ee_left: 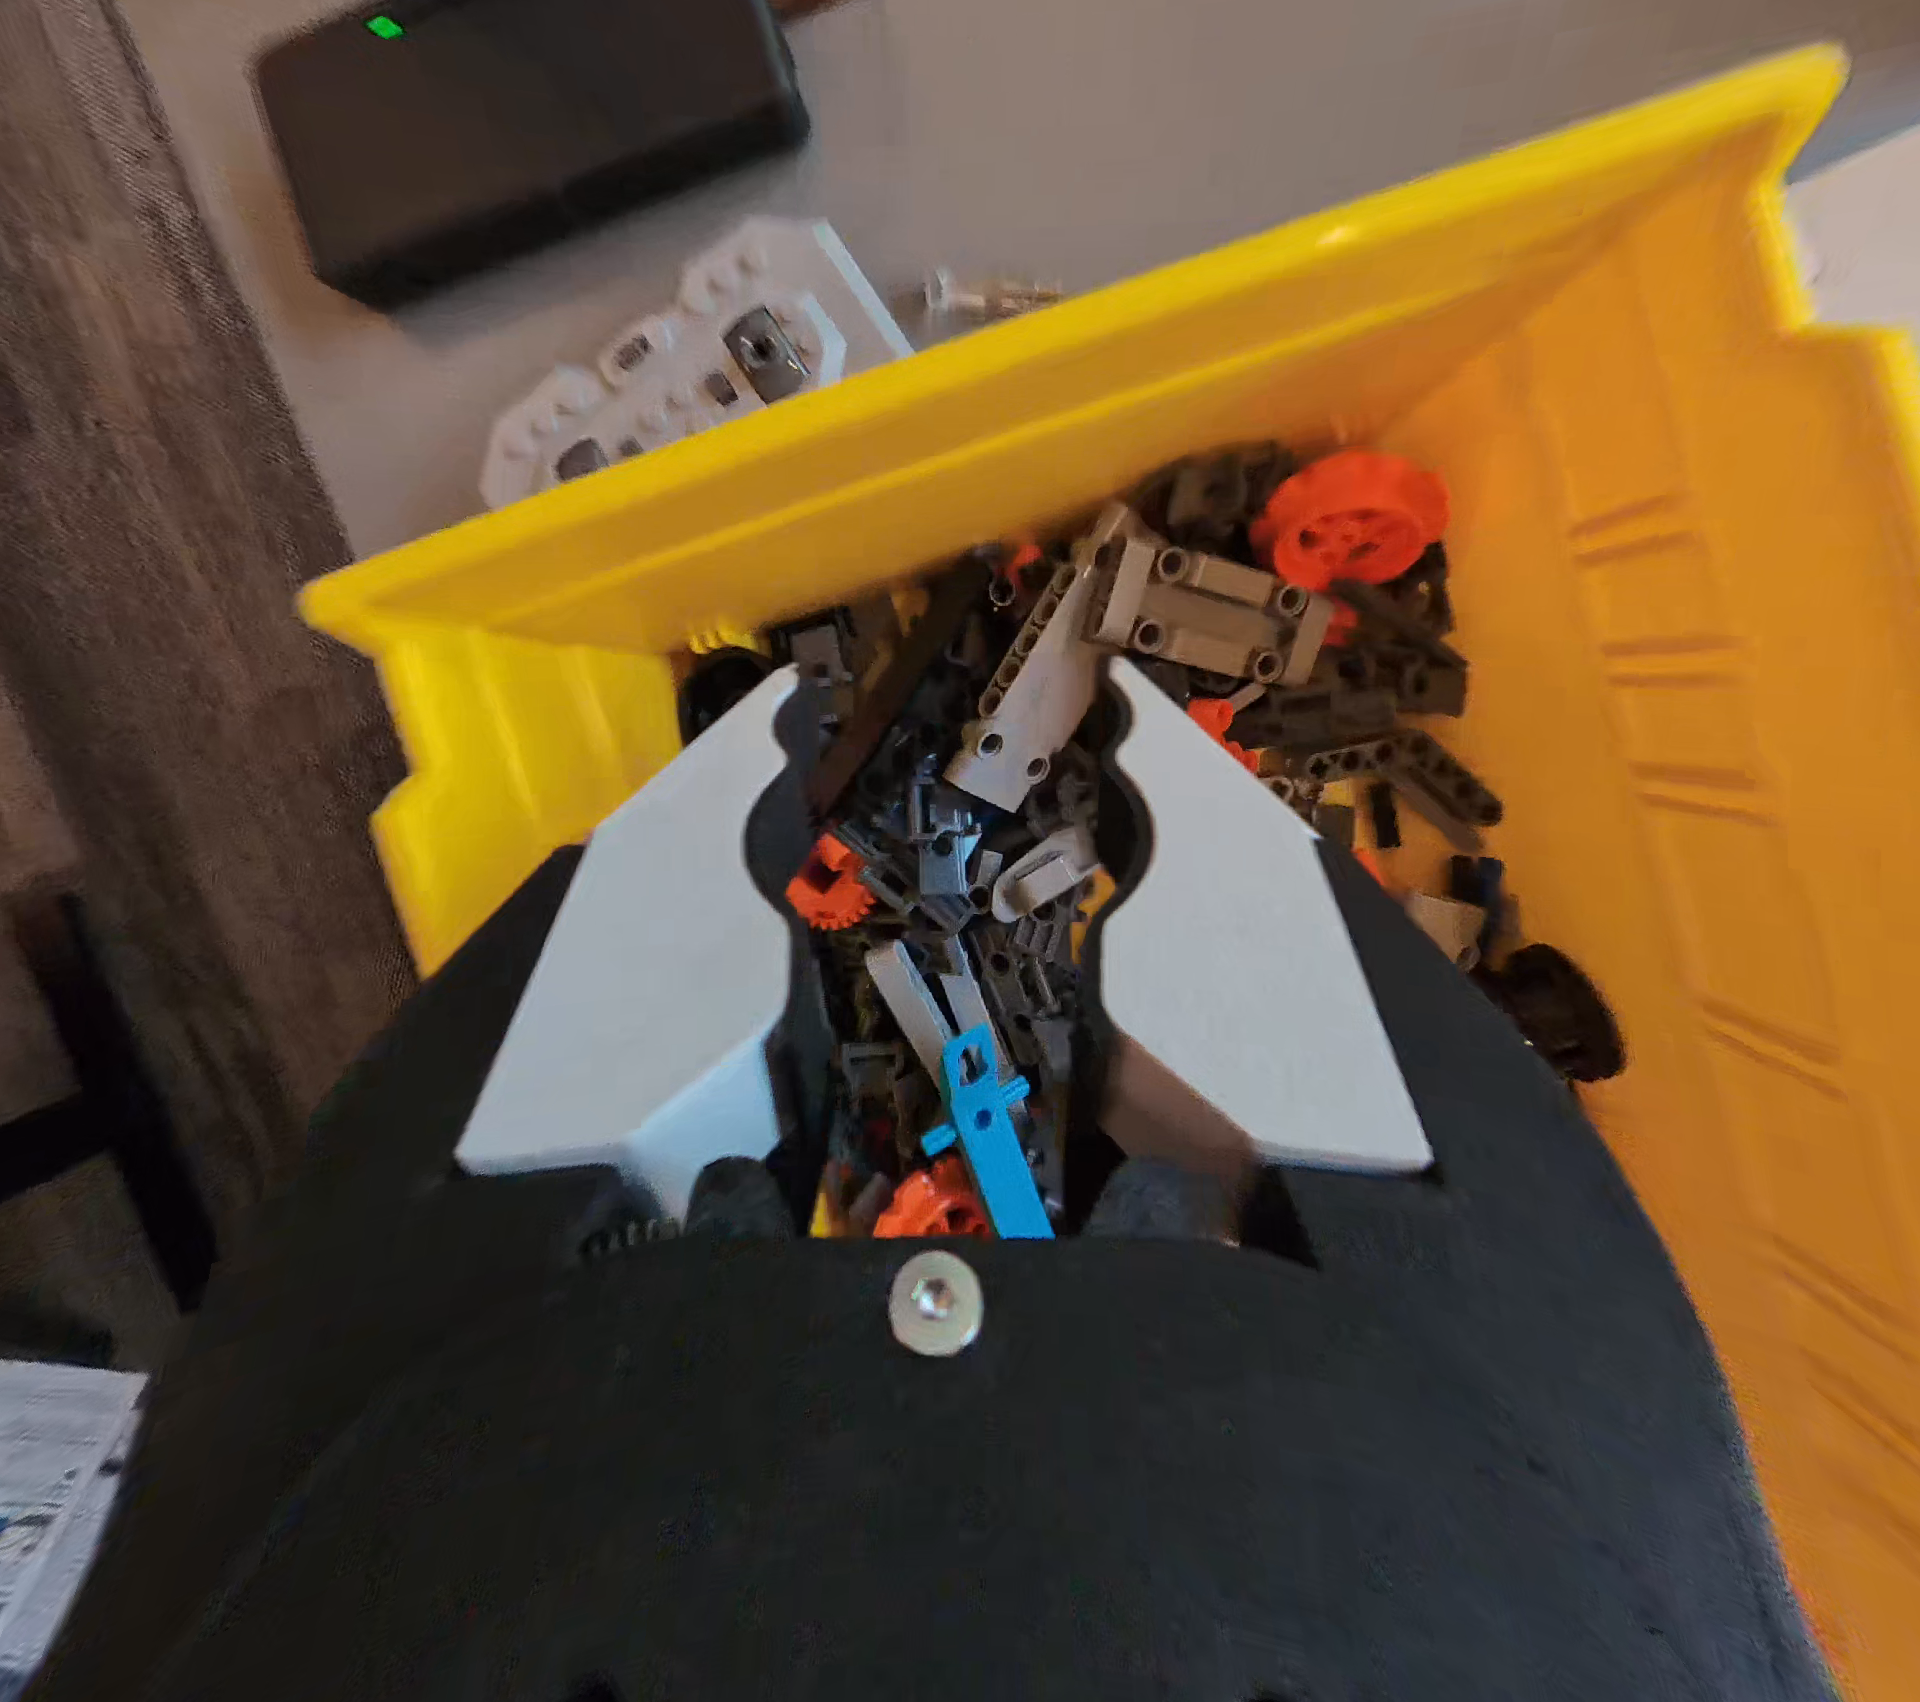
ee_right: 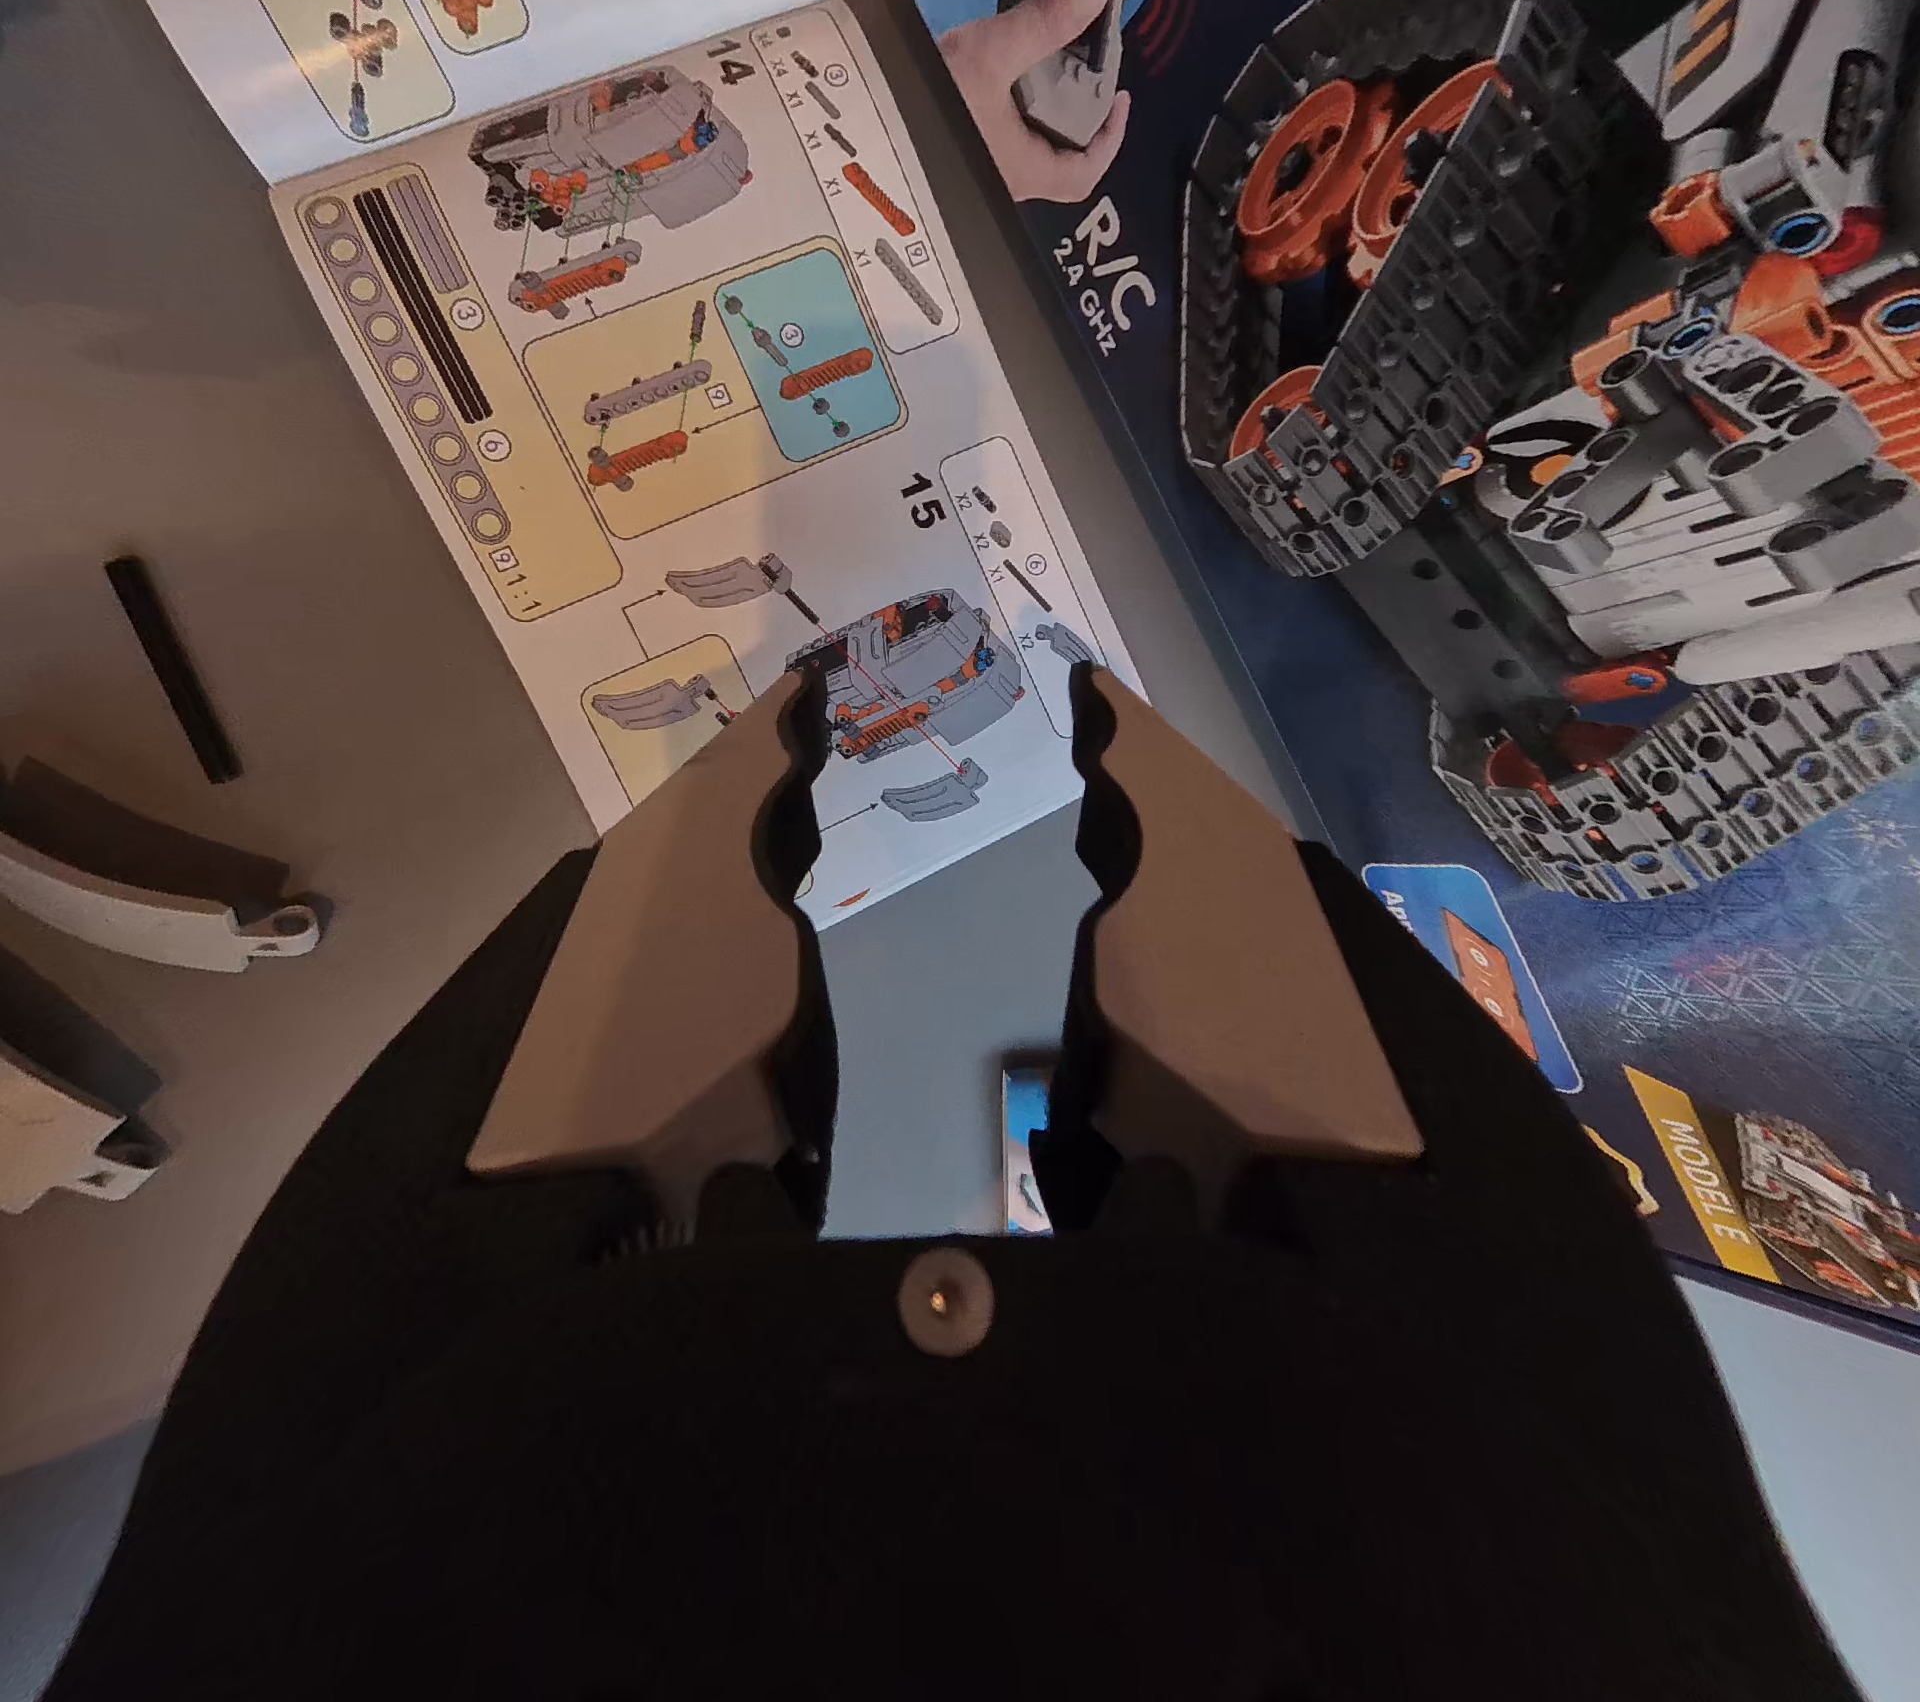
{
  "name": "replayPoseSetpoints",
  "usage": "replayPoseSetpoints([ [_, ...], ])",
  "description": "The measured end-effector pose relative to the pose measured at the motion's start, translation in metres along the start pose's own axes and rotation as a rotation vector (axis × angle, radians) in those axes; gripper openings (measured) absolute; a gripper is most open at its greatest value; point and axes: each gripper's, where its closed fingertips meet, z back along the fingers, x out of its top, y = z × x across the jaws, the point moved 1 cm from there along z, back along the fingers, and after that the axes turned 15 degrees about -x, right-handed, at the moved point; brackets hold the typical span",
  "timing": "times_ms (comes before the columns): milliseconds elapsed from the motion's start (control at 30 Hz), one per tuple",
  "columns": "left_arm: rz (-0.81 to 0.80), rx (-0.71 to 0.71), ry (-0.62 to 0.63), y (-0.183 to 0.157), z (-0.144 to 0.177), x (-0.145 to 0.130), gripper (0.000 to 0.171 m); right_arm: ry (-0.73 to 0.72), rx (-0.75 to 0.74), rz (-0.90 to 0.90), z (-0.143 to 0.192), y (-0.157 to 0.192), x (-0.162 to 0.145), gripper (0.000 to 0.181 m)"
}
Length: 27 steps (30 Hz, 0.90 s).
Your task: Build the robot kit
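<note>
My left gripper (ee_left: pixel 951 686) is open and empty, held over a yellow bin (ee_left: pixel 1143 364) full of loose building-toy parts. Below its fingers lie a light grey perforated beam (ee_left: pixel 1023 696), a grey block (ee_left: pixel 1210 608), an orange wheel (ee_left: pixel 1351 514), an orange gear (ee_left: pixel 821 889) and a blue strip (ee_left: pixel 987 1133). My right gripper (ee_right: pixel 940 686) is open and empty, above the lower corner of an open instruction booklet (ee_right: pixel 644 322) on the table.
A dark box with two green lights (ee_left: pixel 530 83) and a white perforated part (ee_left: pixel 675 374) lie beyond the bin. Beside the booklet are the blue toy box (ee_right: pixel 1507 405), a black rod (ee_right: pixel 171 670) and two curved grey panels (ee_right: pixel 156 909). The grippers' ends are close to 45 cm from one another. It is some 4 cm from my left tips to the grey block (ee_left: pixel 1210 608). The orange wheel (ee_left: pixel 1351 514) is closer to my left gripper, around 7 cm from its tips; the right tips are 35 cm off.
</note>
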Motion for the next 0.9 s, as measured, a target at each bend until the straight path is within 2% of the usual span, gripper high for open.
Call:
replayPoseSetpoints([
  [67, -0.011, -0.038, 0.048, -0.001, -0.019, -0.007, 0.060, -0.008, -0.001, -0.009, 0.001, -0.001, 0.002, 0.046],
  [133, -0.008, -0.063, 0.105, -0.002, -0.032, -0.015, 0.075, -0.005, 0.000, -0.007, 0.000, -0.001, 0.001, 0.046],
  [200, -0.028, -0.066, 0.111, -0.004, -0.039, -0.015, 0.082, 0.004, 0.000, -0.001, -0.001, 0.000, -0.001, 0.046],
  [267, -0.035, -0.075, 0.109, -0.006, -0.040, -0.013, 0.078, 0.013, 0.003, 0.001, -0.003, 0.001, -0.002, 0.046],
  [400, -0.071, -0.045, 0.148, -0.002, -0.035, -0.023, 0.042, 0.024, 0.003, 0.012, -0.004, 0.002, -0.004, 0.046],
  [500, -0.071, -0.032, 0.229, -0.002, -0.029, -0.038, 0.033, 0.016, -0.002, 0.010, -0.002, 0.001, -0.003, 0.046],
  [667, -0.041, -0.034, 0.324, -0.007, -0.012, -0.057, 0.027, 0.010, -0.010, -0.005, 0.000, -0.003, -0.003, 0.046],
  [767, 0.015, -0.042, 0.414, -0.012, -0.001, -0.077, 0.024, 0.013, -0.011, -0.002, 0.000, -0.003, -0.004, 0.046],
  [900, 0.098, -0.068, 0.452, -0.018, 0.012, -0.093, 0.024, 0.013, -0.012, 0.000, 0.000, -0.003, -0.004, 0.046],
])
